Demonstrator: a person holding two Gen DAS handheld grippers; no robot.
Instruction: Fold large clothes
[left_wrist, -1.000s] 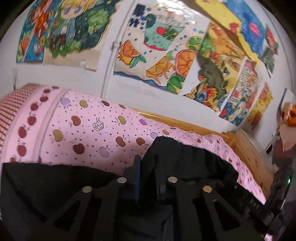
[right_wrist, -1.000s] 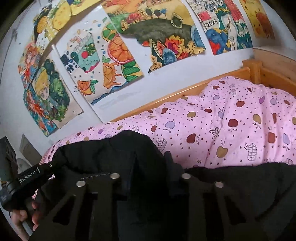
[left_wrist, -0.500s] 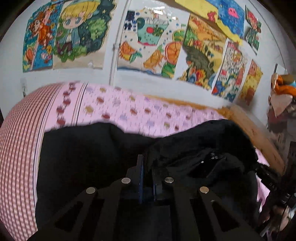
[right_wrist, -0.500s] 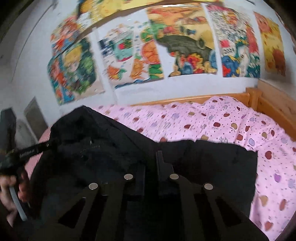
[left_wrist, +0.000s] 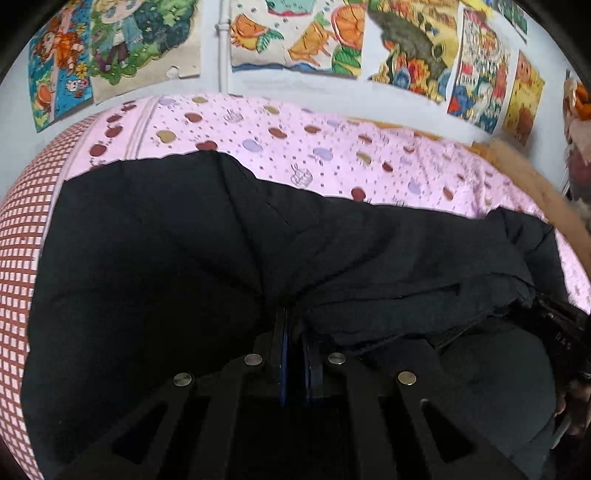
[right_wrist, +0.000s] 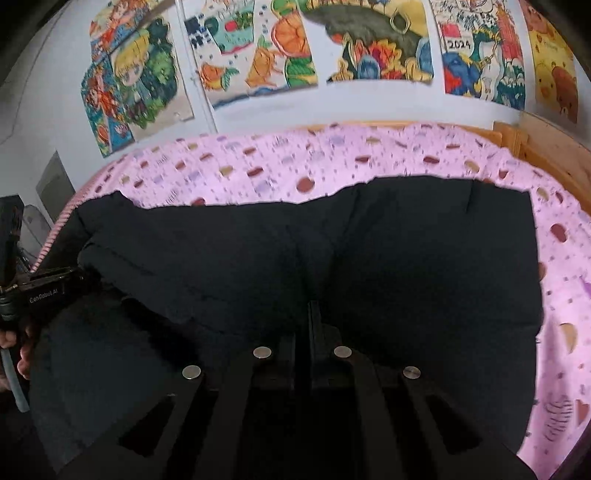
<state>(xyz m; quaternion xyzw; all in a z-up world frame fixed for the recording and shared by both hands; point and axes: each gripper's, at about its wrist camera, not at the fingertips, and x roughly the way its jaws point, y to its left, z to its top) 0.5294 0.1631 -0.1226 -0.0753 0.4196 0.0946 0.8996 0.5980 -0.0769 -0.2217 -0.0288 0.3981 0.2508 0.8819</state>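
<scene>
A large black garment (left_wrist: 207, 251) lies spread across the pink apple-print bed; it also fills the right wrist view (right_wrist: 406, 251). My left gripper (left_wrist: 294, 325) is shut on a pinch of its near edge, with folds radiating from the fingers. My right gripper (right_wrist: 306, 314) is shut on the black cloth too, which bunches at the fingers. A folded layer of the garment (left_wrist: 424, 280) lies over the right part. The left gripper's body (right_wrist: 44, 291) shows at the left edge of the right wrist view.
The pink sheet (left_wrist: 332, 147) covers the bed; a red checked strip (left_wrist: 22, 229) runs along its left side. A wooden bed frame (right_wrist: 546, 155) stands at the right. Colourful drawings (right_wrist: 288, 48) hang on the wall behind.
Both grippers have come down and toward the near edge with the cloth. The lifted black garment now lies flatter and wider across the bed.
</scene>
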